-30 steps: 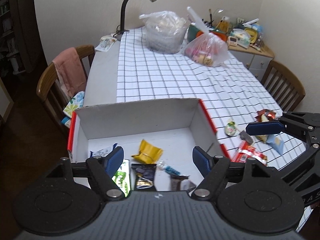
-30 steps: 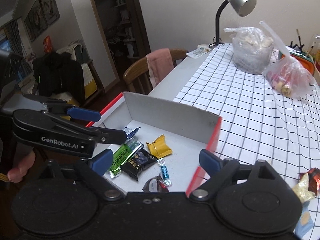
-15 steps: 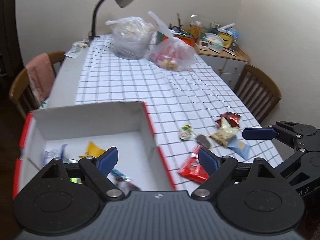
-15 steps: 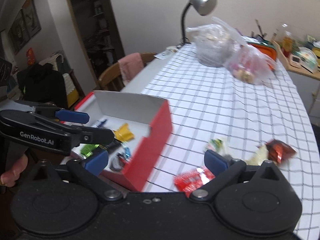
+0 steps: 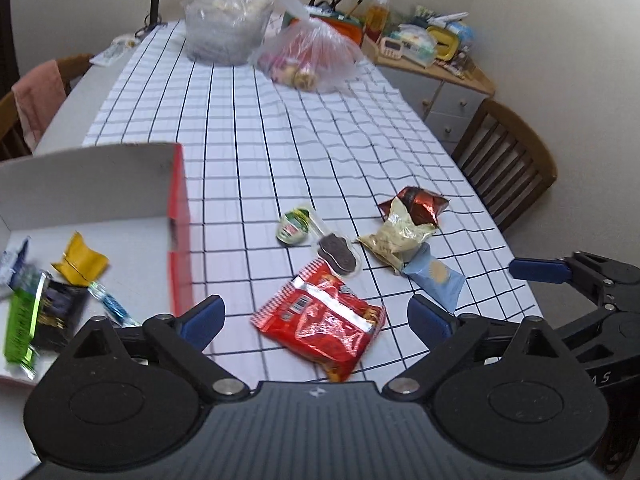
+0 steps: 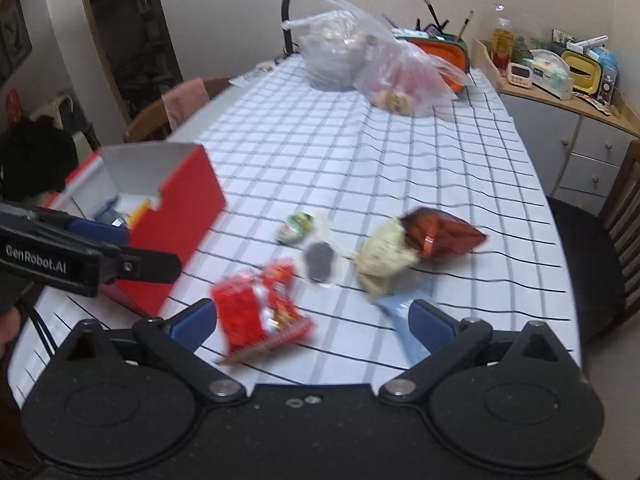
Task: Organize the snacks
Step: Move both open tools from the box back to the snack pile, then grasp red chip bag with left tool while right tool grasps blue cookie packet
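Snacks still wait on the checked white tablecloth [image 5: 280,152]: a shiny red crinkly packet [image 5: 320,322], a small dark oval cookie in clear wrap [image 5: 338,256], a little round green-and-white cup [image 5: 294,228], a cream bag [image 5: 396,236] with a dark red foil bag [image 5: 418,204] on it, and a pale blue pouch [image 5: 434,276]. A second ago both cameras looked into the red cardboard box with white inside [image 5: 176,200]; now they look at this loose pile beside it, so I think I am going for the next snack. My left gripper [image 5: 316,316] has just been opening its jaws, and nothing is between them. My right gripper [image 6: 312,318] stands wide open and holds nothing too. The red packet lies flat, closest to both grippers, just beside the box. Its long side runs slanted, from near the cookie down toward my left gripper's right finger. The box already has a yellow wrapper [image 5: 80,260] and a green bar [image 5: 22,324] inside.
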Demonstrator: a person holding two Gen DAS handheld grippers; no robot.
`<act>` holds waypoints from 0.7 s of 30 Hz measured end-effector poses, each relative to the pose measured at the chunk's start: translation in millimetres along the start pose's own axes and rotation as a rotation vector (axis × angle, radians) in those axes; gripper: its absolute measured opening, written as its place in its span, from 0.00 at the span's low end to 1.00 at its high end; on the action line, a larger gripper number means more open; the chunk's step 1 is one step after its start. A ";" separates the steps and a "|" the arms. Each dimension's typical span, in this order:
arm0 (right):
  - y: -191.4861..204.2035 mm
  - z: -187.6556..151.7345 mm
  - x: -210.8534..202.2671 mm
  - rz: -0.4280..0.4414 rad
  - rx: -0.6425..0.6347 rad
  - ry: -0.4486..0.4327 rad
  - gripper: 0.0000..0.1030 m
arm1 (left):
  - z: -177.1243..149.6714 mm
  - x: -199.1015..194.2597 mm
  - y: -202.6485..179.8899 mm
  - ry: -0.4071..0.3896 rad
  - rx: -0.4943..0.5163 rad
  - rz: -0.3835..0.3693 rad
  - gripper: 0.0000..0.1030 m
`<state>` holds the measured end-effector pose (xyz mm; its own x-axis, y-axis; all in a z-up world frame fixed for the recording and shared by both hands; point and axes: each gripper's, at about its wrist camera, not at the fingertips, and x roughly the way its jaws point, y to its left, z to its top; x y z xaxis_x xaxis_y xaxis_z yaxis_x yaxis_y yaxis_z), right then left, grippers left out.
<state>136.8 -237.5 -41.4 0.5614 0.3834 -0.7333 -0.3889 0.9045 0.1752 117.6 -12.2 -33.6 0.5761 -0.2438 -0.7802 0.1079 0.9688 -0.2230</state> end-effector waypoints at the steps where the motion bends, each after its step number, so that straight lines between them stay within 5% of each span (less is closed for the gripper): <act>1: -7.1 -2.0 2.1 -0.003 -0.006 0.010 0.99 | -0.6 6.3 -4.6 0.010 -0.010 0.005 0.96; 21: -84.1 -6.2 79.9 0.031 -0.110 0.165 0.99 | 9.2 109.5 -30.2 0.217 -0.352 0.242 0.96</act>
<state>209.8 -284.1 -118.8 0.4240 0.3668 -0.8280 -0.4868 0.8633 0.1332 184.9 -67.8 -106.9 0.3638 -0.0529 -0.9300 -0.3114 0.9340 -0.1750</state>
